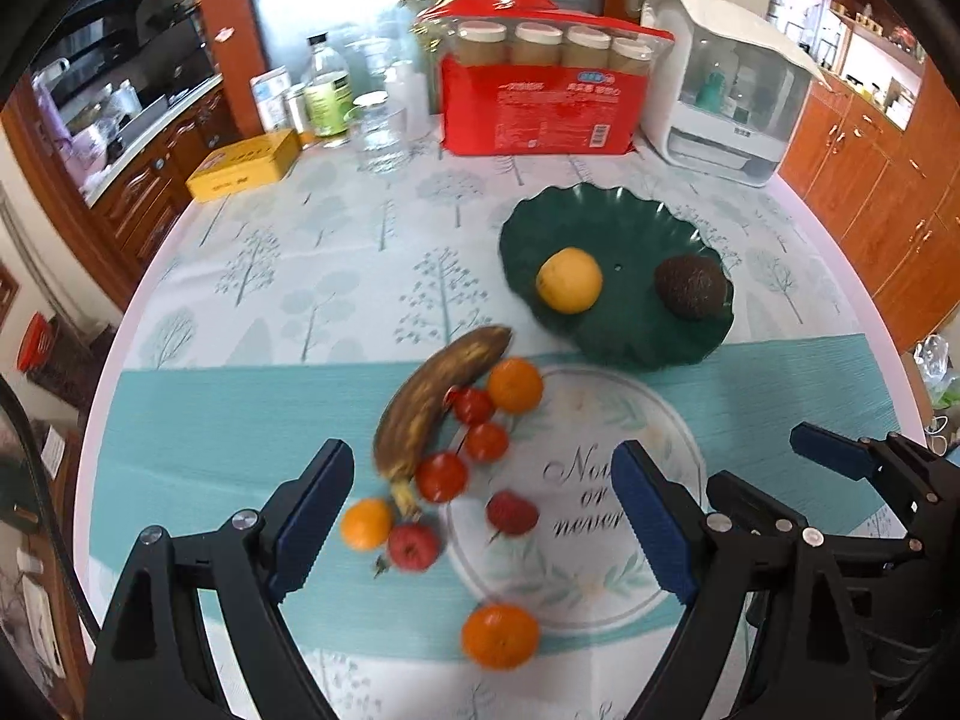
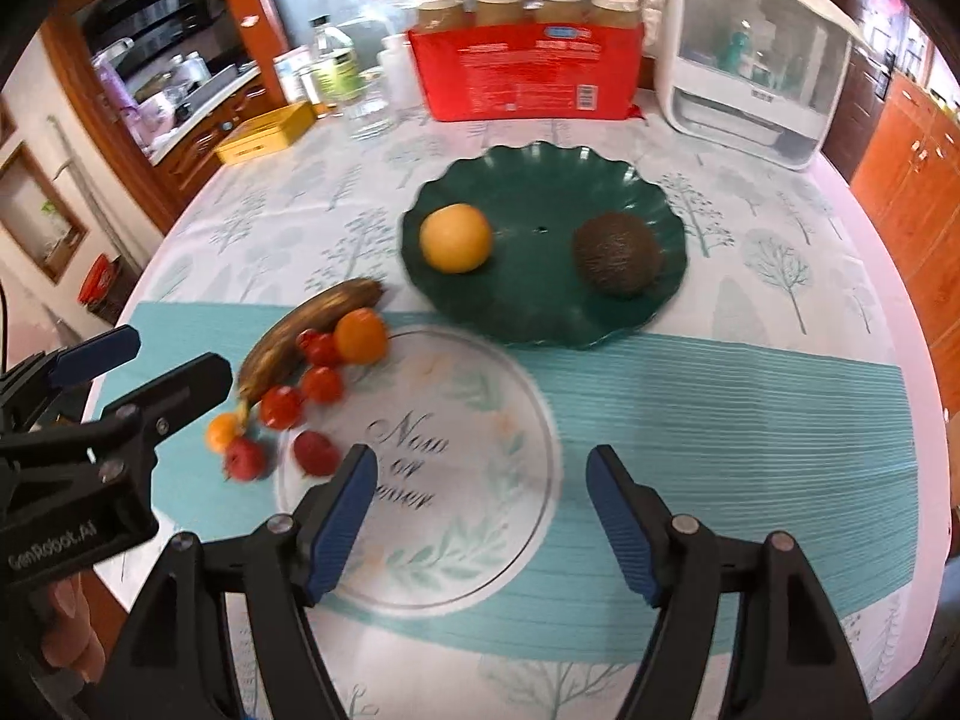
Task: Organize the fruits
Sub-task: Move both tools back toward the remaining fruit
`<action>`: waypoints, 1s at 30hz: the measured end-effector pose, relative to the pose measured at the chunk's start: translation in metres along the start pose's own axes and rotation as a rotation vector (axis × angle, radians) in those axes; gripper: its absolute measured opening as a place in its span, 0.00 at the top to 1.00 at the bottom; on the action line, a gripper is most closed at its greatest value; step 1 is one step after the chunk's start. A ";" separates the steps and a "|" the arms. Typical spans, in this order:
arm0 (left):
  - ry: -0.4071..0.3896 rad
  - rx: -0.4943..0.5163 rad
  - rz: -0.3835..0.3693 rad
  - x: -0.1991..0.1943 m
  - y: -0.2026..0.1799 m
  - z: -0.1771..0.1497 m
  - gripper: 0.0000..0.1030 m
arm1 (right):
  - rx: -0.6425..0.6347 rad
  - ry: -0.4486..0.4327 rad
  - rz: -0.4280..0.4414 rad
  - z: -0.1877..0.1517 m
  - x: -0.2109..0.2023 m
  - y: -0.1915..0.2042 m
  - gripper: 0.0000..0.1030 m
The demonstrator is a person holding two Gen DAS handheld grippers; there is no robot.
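A dark green scalloped plate [image 1: 606,222] [image 2: 528,180] holds a yellow-orange citrus fruit [image 1: 569,279] [image 2: 456,237] and a dark avocado [image 1: 690,287] [image 2: 618,263]. On the teal placemat [image 1: 240,420] lie a browned banana [image 1: 438,402] [image 2: 306,330], three mandarins [image 1: 515,385], and several small red fruits [image 1: 442,476]. My left gripper [image 1: 483,516] is open and empty above the loose fruit. My right gripper [image 2: 480,510] is open and empty above the placemat's white circle; it also shows in the left wrist view [image 1: 774,468].
At the table's back stand a red pack of jars [image 1: 540,90], a white lidded container [image 1: 726,84], bottles and a glass jar [image 1: 378,120], and a yellow tin [image 1: 243,165]. Wooden cabinets flank the round table [image 1: 336,222].
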State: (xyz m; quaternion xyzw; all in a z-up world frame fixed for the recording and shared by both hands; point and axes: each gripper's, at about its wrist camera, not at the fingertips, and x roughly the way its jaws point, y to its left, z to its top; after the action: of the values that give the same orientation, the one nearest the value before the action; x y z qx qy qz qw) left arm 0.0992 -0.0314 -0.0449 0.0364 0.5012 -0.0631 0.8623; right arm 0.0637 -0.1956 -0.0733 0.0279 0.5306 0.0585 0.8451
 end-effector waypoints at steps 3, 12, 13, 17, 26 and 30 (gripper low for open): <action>0.001 -0.015 0.013 -0.008 0.008 -0.009 0.16 | -0.036 -0.024 0.009 -0.006 -0.007 0.014 0.29; -0.001 -0.061 0.027 -0.031 0.041 -0.036 0.15 | -0.121 -0.101 0.101 -0.019 -0.021 0.052 0.29; -0.001 -0.063 0.033 -0.033 0.045 -0.040 0.15 | -0.129 -0.097 0.111 -0.020 -0.020 0.055 0.29; 0.011 -0.069 0.075 -0.035 0.059 -0.057 0.15 | -0.169 -0.037 0.143 -0.028 -0.009 0.069 0.29; 0.109 -0.134 0.062 -0.004 0.090 -0.090 0.15 | -0.305 0.098 0.154 -0.055 0.034 0.097 0.30; 0.144 -0.166 0.004 0.014 0.097 -0.099 0.15 | -0.335 0.146 0.177 -0.065 0.055 0.107 0.31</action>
State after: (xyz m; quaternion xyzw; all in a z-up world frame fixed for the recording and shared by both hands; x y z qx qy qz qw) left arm 0.0349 0.0757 -0.1066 -0.0295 0.5655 -0.0169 0.8241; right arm 0.0216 -0.0839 -0.1389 -0.0709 0.5688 0.2219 0.7888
